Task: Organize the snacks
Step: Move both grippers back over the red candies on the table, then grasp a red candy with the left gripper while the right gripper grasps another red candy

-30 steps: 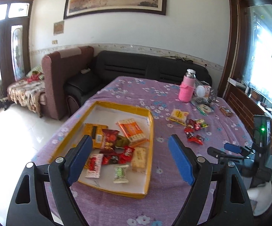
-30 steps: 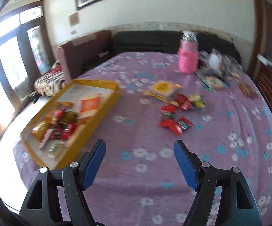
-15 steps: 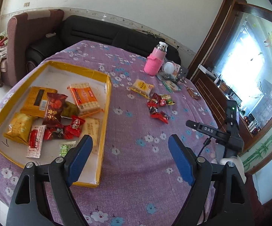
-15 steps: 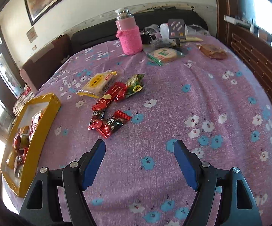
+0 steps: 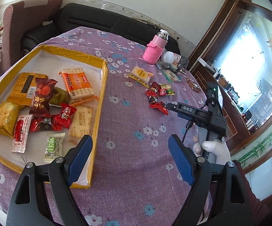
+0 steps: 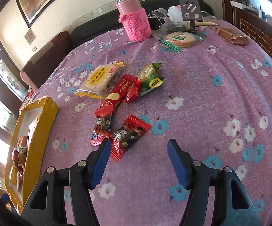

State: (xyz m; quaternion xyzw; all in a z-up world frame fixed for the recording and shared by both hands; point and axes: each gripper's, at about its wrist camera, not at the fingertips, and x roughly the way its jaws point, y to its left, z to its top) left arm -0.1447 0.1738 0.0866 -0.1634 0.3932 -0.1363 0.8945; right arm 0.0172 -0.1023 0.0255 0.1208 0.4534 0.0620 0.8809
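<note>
A: Yellow-rimmed tray [image 5: 104,79], stock count?

B: About ten packets inside. Six loose snacks [image 6: 124,101] on the purple cloth [image 6: 201,98], well apart from it.

A: Grippers?

B: Left gripper [image 5: 130,158]: wide, empty, at the tray's corner. Right gripper [image 6: 136,162]: jaws just narrowing, nothing between, nearest red wrapper [image 6: 128,135] just beyond the left pad.

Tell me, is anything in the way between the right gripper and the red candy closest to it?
Nothing visible is. The right gripper stands open, its jaws having just been closing with nothing between them, and the red candy lies right in front of its left finger on bare purple tablecloth.
</note>
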